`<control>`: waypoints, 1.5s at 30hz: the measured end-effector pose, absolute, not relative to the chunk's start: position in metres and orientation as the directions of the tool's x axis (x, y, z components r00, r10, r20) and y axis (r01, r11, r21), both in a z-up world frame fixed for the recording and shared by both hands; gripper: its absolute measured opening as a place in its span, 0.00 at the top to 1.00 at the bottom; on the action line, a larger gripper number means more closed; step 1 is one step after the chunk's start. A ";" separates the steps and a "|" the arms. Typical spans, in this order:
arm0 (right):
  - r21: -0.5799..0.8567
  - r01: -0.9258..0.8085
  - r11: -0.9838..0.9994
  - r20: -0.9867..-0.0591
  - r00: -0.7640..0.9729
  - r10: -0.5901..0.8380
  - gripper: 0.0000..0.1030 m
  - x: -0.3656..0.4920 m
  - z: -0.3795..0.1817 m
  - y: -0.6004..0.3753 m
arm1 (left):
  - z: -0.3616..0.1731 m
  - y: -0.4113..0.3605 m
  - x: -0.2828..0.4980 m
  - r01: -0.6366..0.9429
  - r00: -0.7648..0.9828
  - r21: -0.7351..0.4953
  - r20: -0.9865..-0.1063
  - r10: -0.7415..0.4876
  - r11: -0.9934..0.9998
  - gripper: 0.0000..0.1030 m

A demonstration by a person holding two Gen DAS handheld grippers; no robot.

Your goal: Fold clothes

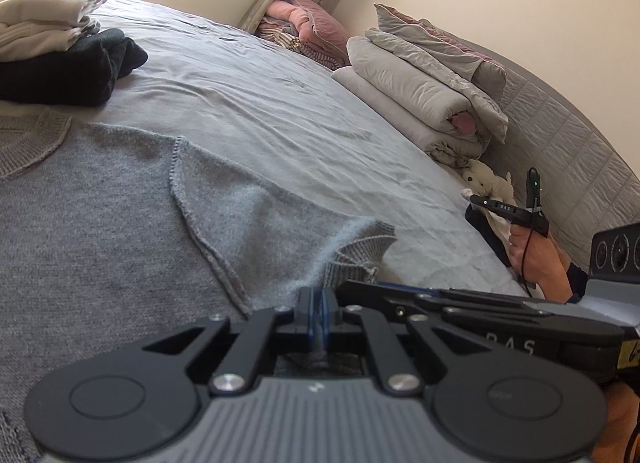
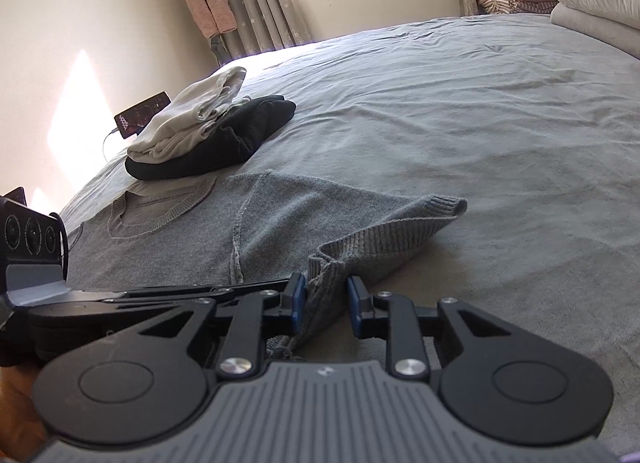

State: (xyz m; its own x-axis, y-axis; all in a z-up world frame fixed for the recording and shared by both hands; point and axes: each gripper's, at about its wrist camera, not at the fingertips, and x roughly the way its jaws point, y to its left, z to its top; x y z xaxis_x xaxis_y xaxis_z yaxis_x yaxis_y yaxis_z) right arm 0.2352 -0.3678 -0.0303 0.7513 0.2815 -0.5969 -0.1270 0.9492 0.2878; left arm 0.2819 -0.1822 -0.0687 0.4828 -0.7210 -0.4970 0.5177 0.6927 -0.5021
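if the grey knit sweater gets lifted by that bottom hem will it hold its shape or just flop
Probably flop: the grey knit sweater already sags and creases where its ribbed hem is raised off the grey bedsheet. It likely drapes from whatever points hold it, such as the left gripper shut on its edge. The loose knit may stretch under its own weight.

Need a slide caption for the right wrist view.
Right gripper straddles the grey sweater hem on the bed, jaws not yet pinching; folded clothes behind.

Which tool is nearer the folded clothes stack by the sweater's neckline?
Left. The left tool, clamped on the grey sweater hem, sits on the stack side; the right tool straddles the hem's corner, farther away.
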 end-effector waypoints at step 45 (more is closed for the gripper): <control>0.102 0.147 0.984 -0.616 0.786 -0.054 0.49 0.232 -0.025 -0.402 | -0.044 -0.192 0.241 0.633 0.399 -0.432 -0.529 -0.749 0.642 0.64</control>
State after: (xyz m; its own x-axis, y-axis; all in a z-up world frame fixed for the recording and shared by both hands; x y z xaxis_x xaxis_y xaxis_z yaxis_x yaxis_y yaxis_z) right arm 0.2317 -0.4023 -0.0245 0.7857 -0.0539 -0.6162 0.1472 0.9839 0.1015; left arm 0.2406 -0.1924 -0.0443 0.3993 -0.7491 -0.5285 0.6335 0.6422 -0.4316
